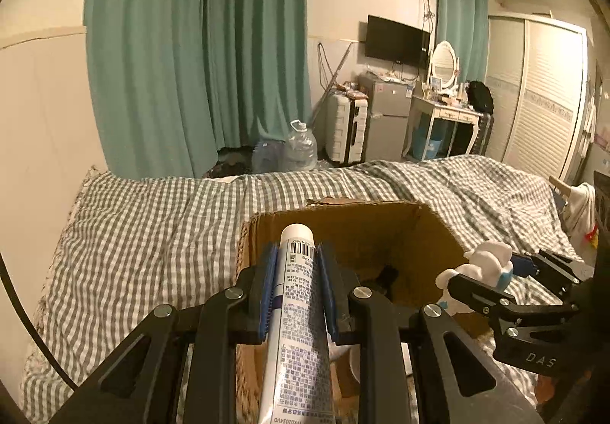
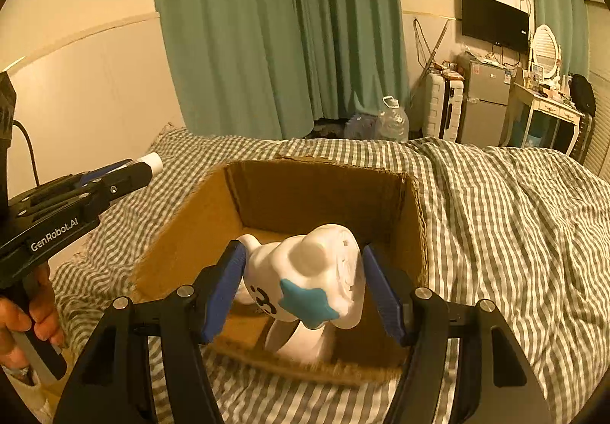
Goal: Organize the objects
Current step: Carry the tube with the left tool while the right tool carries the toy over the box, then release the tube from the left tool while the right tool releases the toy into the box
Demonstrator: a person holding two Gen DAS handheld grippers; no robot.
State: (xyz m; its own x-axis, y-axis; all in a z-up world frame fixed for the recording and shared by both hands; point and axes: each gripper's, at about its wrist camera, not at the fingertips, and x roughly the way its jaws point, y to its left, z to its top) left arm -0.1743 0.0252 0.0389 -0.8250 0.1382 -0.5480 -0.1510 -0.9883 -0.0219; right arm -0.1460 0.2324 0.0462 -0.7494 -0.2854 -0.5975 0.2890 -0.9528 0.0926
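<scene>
My left gripper (image 1: 295, 264) is shut on a white tube (image 1: 295, 325) with printed text, held over the near left edge of an open cardboard box (image 1: 438, 233). My right gripper (image 2: 303, 271) is shut on a white toy figure (image 2: 316, 271) with a teal star, held above the box's (image 2: 183, 233) opening. The right gripper and toy (image 1: 484, 264) show at the right of the left wrist view. The left gripper (image 2: 133, 168) and tube tip (image 2: 152, 159) show at the left of the right wrist view.
The box sits on a bed with a green-checked cover (image 1: 152, 233). Beyond stand teal curtains (image 1: 198, 54), water jugs (image 1: 301, 149), a white suitcase (image 1: 345, 130), a small fridge (image 1: 389, 115), a dressing table (image 1: 446, 115) and a wardrobe (image 1: 541, 100).
</scene>
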